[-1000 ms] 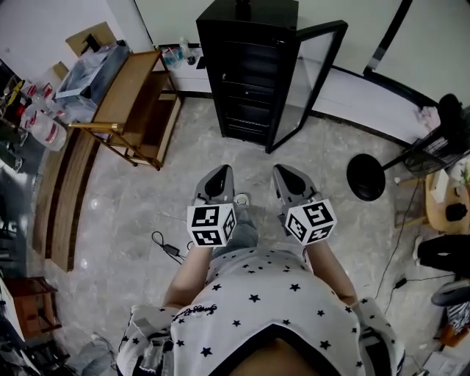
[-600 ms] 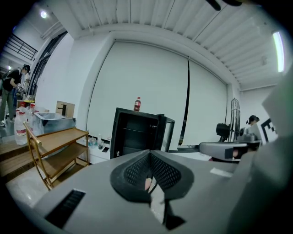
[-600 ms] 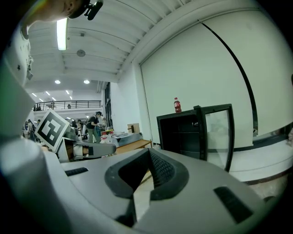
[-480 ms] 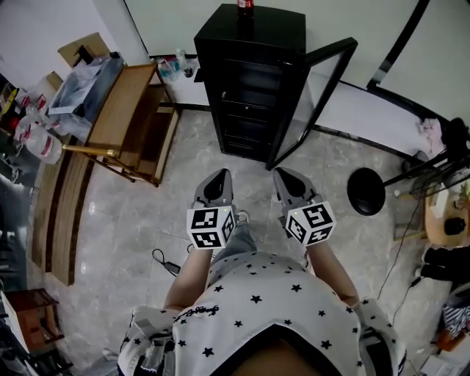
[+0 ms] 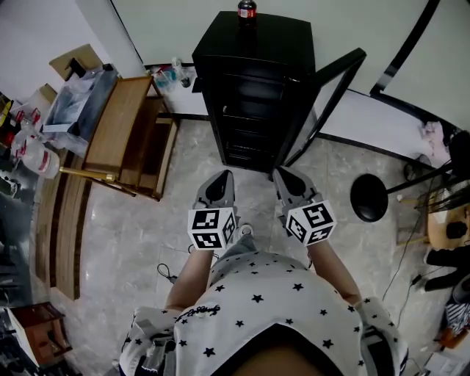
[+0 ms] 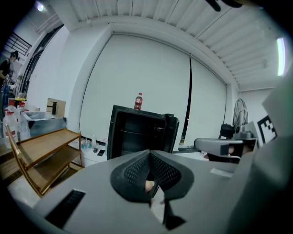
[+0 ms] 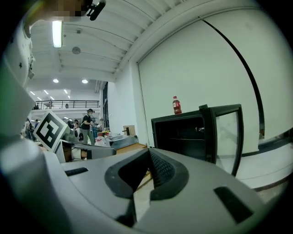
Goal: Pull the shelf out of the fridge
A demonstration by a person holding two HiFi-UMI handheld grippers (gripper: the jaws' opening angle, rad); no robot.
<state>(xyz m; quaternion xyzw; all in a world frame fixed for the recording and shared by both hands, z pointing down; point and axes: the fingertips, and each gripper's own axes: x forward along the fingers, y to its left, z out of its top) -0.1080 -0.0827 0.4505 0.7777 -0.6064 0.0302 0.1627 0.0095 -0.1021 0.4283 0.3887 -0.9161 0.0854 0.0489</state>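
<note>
Red-labelled bottle (image 5: pixel 247 9) atop fridge (image 5: pixel 253 55), print unreadable

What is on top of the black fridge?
One bottle with a red label stands on the fridge top. Nothing else shows there; the strip behind it is hidden.

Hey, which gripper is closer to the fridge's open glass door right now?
Right. The right gripper is just short of the open door's lower edge in the head view; the left gripper is further over, facing the fridge interior.
</note>
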